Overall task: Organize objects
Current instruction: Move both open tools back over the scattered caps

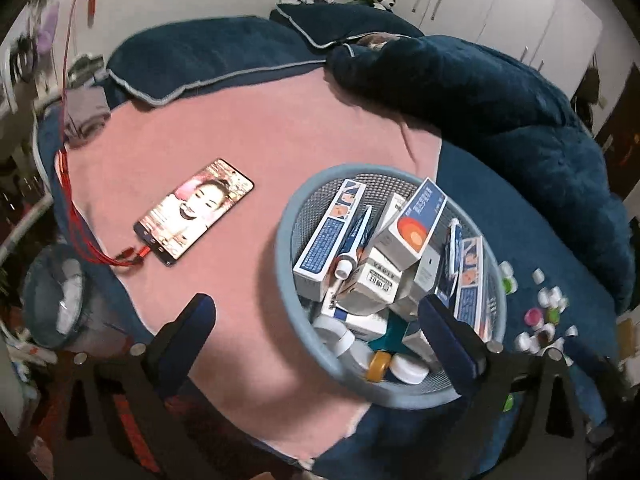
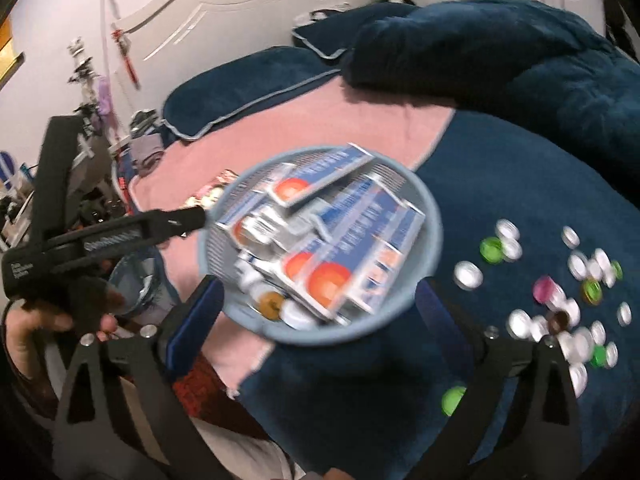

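A blue mesh basket (image 1: pixel 396 390) crammed with medicine boxes (image 1: pixel 416 226), tubes and small jars stands on the bed where the pink towel (image 1: pixel 240 140) meets the navy blanket (image 2: pixel 500 168). The left gripper (image 1: pixel 320 312) has its fingers (image 1: pixel 448 320) spread wide, one inside the basket, holding nothing. The right gripper (image 2: pixel 316 304) is equally splayed and empty. Loose bottle caps (image 2: pixel 568 296) lie scattered just beside the basket.

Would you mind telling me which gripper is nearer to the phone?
Left. The left gripper hangs over the pink cloth beside the phone; the right gripper sits beyond the basket.
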`<action>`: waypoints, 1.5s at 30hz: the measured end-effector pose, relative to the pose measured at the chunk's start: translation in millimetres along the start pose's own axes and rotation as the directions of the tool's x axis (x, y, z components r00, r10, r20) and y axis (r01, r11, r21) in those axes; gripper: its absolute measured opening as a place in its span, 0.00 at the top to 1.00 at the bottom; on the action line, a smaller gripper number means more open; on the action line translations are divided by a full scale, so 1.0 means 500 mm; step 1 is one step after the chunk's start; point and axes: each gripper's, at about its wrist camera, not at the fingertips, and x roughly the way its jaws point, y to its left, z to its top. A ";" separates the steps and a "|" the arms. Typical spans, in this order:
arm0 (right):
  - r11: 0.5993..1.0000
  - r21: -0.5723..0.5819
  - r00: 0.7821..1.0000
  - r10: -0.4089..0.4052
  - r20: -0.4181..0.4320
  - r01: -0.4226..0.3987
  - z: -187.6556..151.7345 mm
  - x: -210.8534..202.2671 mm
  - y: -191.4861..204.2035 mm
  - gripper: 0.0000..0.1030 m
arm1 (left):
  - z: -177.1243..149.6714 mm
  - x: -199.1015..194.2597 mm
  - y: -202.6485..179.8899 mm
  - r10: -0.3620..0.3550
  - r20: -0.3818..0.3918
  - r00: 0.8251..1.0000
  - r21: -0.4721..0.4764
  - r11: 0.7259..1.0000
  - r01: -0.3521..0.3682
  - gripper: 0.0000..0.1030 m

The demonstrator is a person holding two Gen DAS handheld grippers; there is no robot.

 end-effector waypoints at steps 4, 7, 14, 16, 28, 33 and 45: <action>0.992 0.110 0.998 -0.053 -0.018 0.054 -0.030 -0.017 -0.063 0.00 | -0.015 -0.009 -0.039 0.009 0.020 1.000 0.074 0.997 -0.011 0.01; 0.977 0.189 0.995 -0.092 -0.037 0.097 -0.045 -0.026 -0.111 0.00 | -0.027 -0.017 -0.080 -0.009 0.025 1.000 0.126 0.992 0.005 0.01; 0.943 0.289 0.987 -0.155 -0.049 0.162 -0.072 -0.059 -0.187 0.00 | -0.054 -0.033 -0.178 -0.056 0.018 0.998 0.227 0.973 0.050 0.01; 0.935 0.309 0.984 -0.167 -0.054 0.176 -0.080 -0.067 -0.205 0.00 | -0.063 -0.035 -0.202 -0.063 0.015 0.998 0.252 0.966 0.057 0.01; 0.872 0.433 0.973 -0.224 -0.059 0.227 -0.136 -0.130 -0.317 0.00 | -0.099 -0.047 -0.340 -0.140 -0.009 0.990 0.353 0.926 0.134 0.01; 0.822 0.508 0.963 -0.264 -0.062 0.258 -0.165 -0.163 -0.382 0.00 | -0.132 -0.043 -0.400 -0.184 -0.037 0.982 0.385 0.904 0.184 0.01; 0.729 0.571 0.925 -0.319 -0.206 0.379 -0.232 -0.139 -0.502 0.00 | -0.244 0.058 -0.494 -0.205 -0.233 0.951 0.404 0.869 0.286 0.01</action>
